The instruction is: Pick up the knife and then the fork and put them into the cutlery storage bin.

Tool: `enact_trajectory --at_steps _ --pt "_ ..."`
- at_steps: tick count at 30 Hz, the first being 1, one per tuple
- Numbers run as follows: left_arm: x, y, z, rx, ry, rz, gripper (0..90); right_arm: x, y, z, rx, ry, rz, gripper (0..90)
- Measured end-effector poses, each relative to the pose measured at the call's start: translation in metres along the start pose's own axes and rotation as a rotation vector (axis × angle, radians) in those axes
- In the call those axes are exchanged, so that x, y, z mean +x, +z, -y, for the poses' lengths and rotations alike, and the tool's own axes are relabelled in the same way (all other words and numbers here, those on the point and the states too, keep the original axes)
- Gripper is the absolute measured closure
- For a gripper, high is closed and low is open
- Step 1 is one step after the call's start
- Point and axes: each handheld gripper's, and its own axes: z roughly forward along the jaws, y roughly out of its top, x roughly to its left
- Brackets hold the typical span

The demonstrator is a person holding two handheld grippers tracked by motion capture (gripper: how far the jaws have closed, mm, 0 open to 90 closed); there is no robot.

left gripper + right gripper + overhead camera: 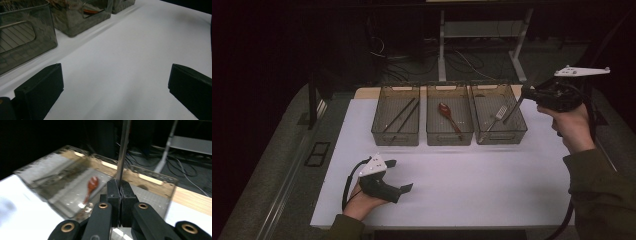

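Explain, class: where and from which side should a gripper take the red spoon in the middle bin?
Grip the red spoon on its thin handle, coming straight down from above: it lies flat in the middle bin, whose walls block any sideways approach, and the rounded bowl would likely slip.

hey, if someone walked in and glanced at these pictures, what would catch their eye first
Probably the right gripper, raised over the right-hand smoky clear plastic bin and shut on a thin metal utensil handle. Next, the dark red spoon lying in the middle bin. The left gripper rests wide open on the white tabletop.
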Motion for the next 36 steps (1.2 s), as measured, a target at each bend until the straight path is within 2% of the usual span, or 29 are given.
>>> enact_trajectory --at_steps 5,11,23,30,36 --pt "0.000 0.000 0.000 0.007 0.004 0.008 0.0 -0.015 0.016 0.000 0.065 0.002 0.049 87.6" --pt "0.000 0.001 0.000 0.003 0.000 0.009 0.0 -0.028 0.031 0.011 0.150 0.008 0.091 87.5" --pt "-0.001 0.001 0.000 0.009 0.002 0.014 0.0 -0.040 0.047 0.036 0.268 0.010 0.101 87.5" --pt "-0.001 0.001 0.001 0.010 -0.001 0.019 0.0 -0.041 0.059 0.035 0.246 -0.004 0.088 87.4" --pt "-0.001 0.002 0.001 0.014 0.001 0.025 0.0 -0.041 0.084 0.034 0.236 -0.013 0.090 87.4"
